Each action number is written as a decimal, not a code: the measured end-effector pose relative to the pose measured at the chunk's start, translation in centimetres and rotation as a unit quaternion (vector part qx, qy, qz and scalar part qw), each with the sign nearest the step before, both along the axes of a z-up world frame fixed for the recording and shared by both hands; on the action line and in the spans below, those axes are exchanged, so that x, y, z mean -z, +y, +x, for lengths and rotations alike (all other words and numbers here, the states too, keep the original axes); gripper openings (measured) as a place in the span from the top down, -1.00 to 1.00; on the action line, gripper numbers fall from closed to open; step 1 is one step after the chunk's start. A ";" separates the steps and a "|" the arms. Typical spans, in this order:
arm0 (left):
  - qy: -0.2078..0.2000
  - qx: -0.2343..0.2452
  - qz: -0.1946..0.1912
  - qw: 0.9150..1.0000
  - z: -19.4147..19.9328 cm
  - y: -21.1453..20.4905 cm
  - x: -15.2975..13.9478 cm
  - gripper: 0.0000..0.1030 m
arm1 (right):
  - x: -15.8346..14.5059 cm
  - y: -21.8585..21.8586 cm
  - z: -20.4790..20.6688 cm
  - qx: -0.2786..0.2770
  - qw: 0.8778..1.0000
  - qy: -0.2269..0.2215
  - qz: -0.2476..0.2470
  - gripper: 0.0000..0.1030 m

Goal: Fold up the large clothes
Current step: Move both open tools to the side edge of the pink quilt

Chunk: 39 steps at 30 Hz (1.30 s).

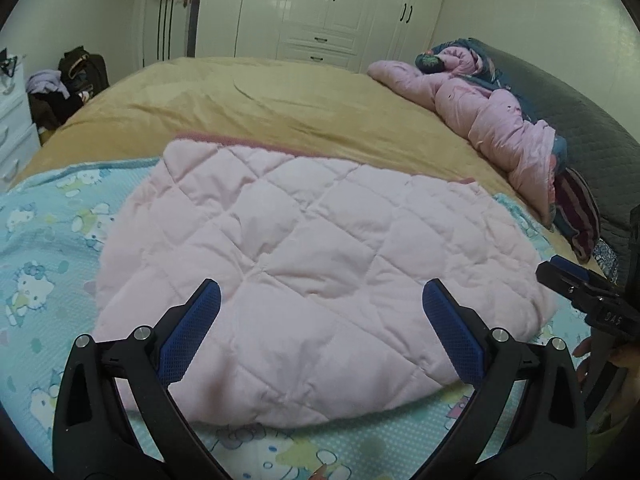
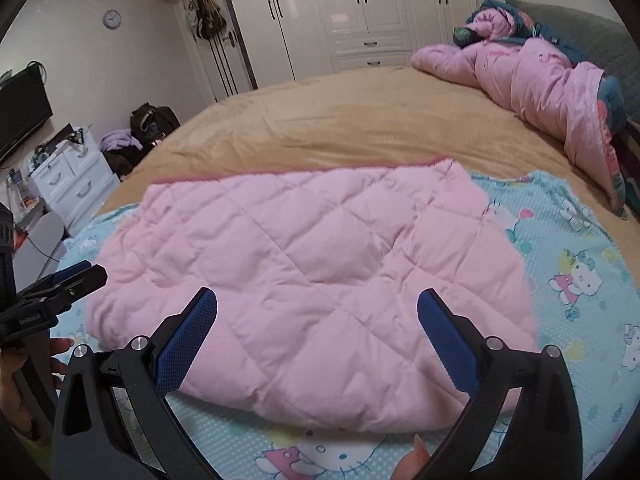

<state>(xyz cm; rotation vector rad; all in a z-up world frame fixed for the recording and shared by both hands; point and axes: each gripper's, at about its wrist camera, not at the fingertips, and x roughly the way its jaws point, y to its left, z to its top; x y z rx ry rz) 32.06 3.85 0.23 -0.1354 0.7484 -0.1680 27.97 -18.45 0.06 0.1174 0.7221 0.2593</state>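
Left wrist view: left tongs point(image 1: 320, 312) apart, empty, low centre of frame, over the near part of the pink coat point(image 1: 304, 264).
Right wrist view: right tongs point(image 2: 316, 316) apart, empty, over the same coat point(image 2: 312, 280).
Coat: mid-frame, lying on the cartoon sheet point(image 2: 580, 240) on the bed point(image 1: 280, 120).
Progress: looks folded into a compact pad; perhaps one fold or smoothing left.
Unclear: sleeves, hood, layers hidden; near hem cut off behind the tongs.
Far: pink quilt point(image 1: 492, 120), upper right.

Both pictures are a bit dim and soft, with shiny glare on the white wardrobe doors point(image 2: 360, 12), round bending and black corners at the edges, and slight blur on the pink quilted coat point(image 1: 312, 248).
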 end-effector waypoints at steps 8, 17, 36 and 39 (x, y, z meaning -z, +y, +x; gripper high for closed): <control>-0.037 -0.001 0.027 0.999 -3.3 -0.4 -3.2 -0.84 | -4.0 -1.4 -3.8 0.005 0.999 -0.041 0.008 -0.92; -0.053 -0.013 0.036 0.998 -6.0 0.9 -4.8 -0.84 | -6.4 -3.5 -6.7 0.016 0.998 -0.060 0.011 -0.92; -0.008 -0.088 0.116 0.989 -4.2 9.6 -0.6 -0.84 | -2.5 -9.0 -4.7 0.065 0.997 -0.026 -0.035 -0.92; 0.006 -0.093 0.105 0.990 -3.8 11.2 0.2 -0.84 | -1.9 -9.5 -4.2 0.070 0.997 -0.019 -0.037 -0.92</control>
